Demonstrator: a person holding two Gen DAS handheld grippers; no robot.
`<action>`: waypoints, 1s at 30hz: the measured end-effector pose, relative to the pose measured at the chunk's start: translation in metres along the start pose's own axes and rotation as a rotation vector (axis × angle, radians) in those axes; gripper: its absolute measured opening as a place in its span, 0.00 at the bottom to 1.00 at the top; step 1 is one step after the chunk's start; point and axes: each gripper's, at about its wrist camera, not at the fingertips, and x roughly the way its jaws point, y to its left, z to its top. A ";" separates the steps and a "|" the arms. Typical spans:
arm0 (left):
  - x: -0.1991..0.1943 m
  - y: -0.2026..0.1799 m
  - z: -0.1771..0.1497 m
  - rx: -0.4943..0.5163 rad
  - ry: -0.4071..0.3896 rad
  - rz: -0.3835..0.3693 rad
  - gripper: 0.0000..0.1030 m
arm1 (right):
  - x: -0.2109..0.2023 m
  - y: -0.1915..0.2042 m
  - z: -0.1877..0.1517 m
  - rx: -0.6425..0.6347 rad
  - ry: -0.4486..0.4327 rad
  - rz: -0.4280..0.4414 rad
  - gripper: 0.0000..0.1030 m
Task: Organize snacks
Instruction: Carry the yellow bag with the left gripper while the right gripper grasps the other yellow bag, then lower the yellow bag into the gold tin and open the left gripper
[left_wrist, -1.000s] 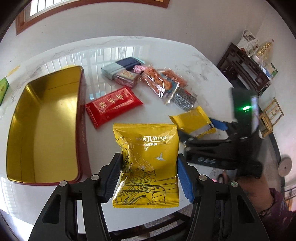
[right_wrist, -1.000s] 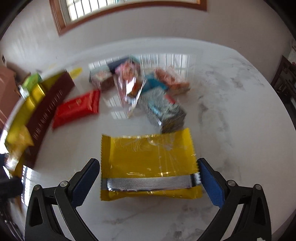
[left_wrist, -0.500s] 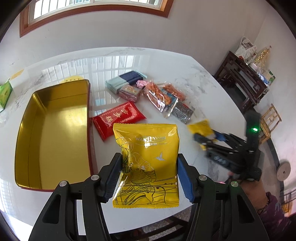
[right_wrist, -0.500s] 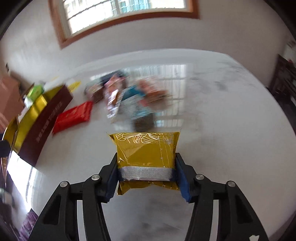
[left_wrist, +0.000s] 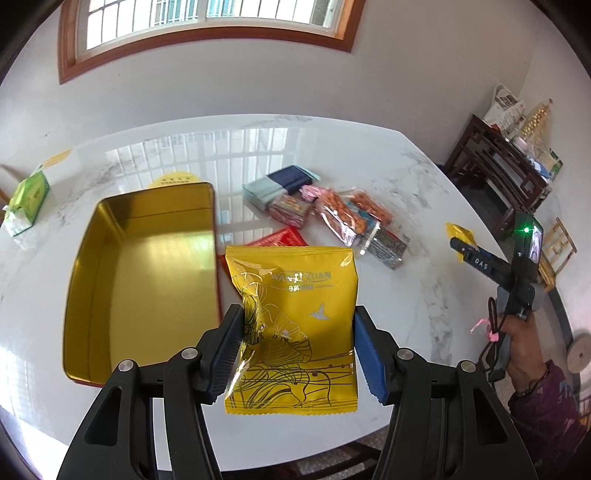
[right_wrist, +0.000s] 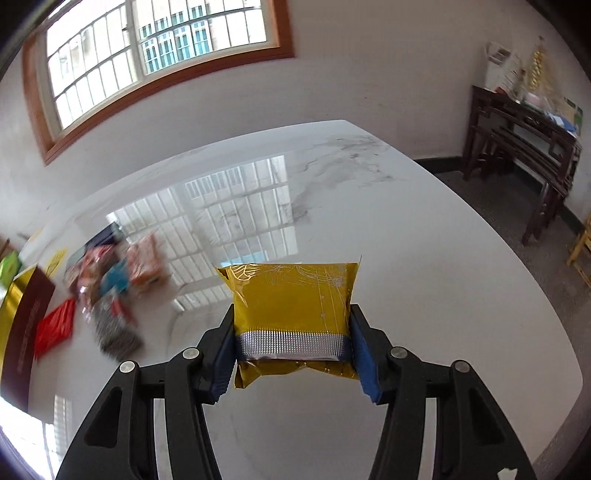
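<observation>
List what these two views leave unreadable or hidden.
- Red packet, left wrist view: mostly hidden behind the held yellow pouch.
- Snack pile, right wrist view: motion-blurred, labels unreadable.
- Tin, right wrist view: cut off by the left edge.
- Second pouch, left wrist view: too small; the right gripper covers part of it.

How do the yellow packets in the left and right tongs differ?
The left packet shows its printed face with lettering and a bird; the right packet shows its back with a silver seam. The left packet looks flatter, the right more bunched. Both are yellow foil, clamped by their sides above the table.
</observation>
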 end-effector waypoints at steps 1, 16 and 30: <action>-0.001 0.003 0.001 -0.006 -0.005 0.006 0.57 | 0.003 0.000 0.002 0.007 0.002 -0.008 0.50; -0.001 0.052 0.015 -0.036 -0.076 0.145 0.58 | 0.025 0.000 0.013 0.050 0.018 -0.066 0.51; 0.072 0.155 0.065 -0.093 0.039 0.262 0.58 | 0.033 0.001 0.013 0.053 0.058 -0.071 0.51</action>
